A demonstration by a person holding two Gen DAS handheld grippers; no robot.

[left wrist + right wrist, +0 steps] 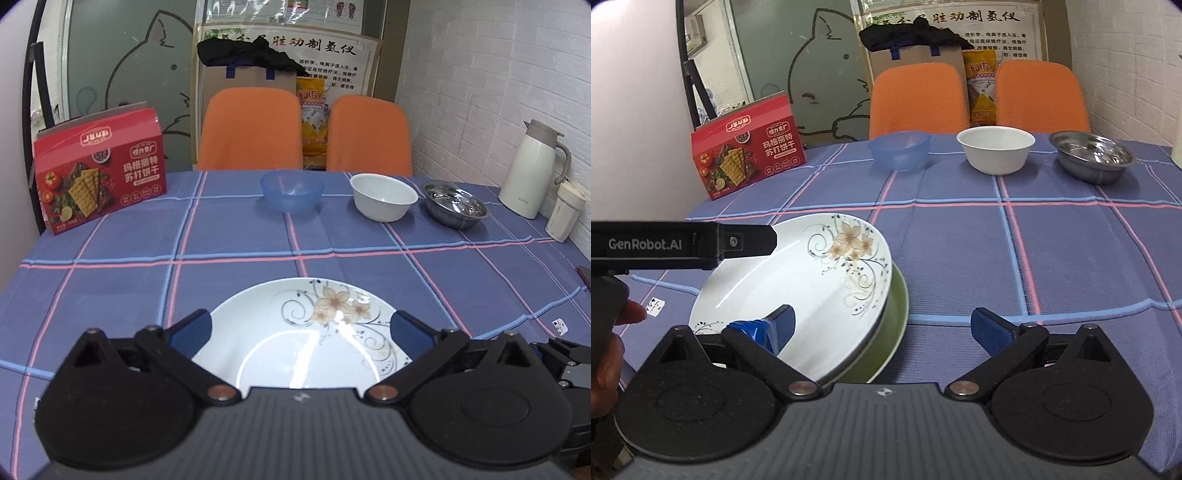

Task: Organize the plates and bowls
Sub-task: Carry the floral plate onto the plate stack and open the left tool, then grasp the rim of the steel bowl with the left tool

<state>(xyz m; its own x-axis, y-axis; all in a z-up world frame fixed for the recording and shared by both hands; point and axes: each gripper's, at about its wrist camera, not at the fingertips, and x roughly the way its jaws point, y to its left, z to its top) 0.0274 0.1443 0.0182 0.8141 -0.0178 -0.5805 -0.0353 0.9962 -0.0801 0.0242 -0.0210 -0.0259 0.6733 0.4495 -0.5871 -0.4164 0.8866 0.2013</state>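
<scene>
Checked cloth (110, 280) carries the floral plate (295, 343), stacked on a green plate (894, 332). Left gripper (301, 328) and right gripper (882, 325) both spread, empty. Centre stack before fetching bowls (382, 201).

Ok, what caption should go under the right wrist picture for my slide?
Open right gripper beside a flowered plate stacked on a green plate, three bowls behind.

Bare cloth (1052, 258) right of plate stack (798, 288); three bowls (995, 149) line far edge.
</scene>
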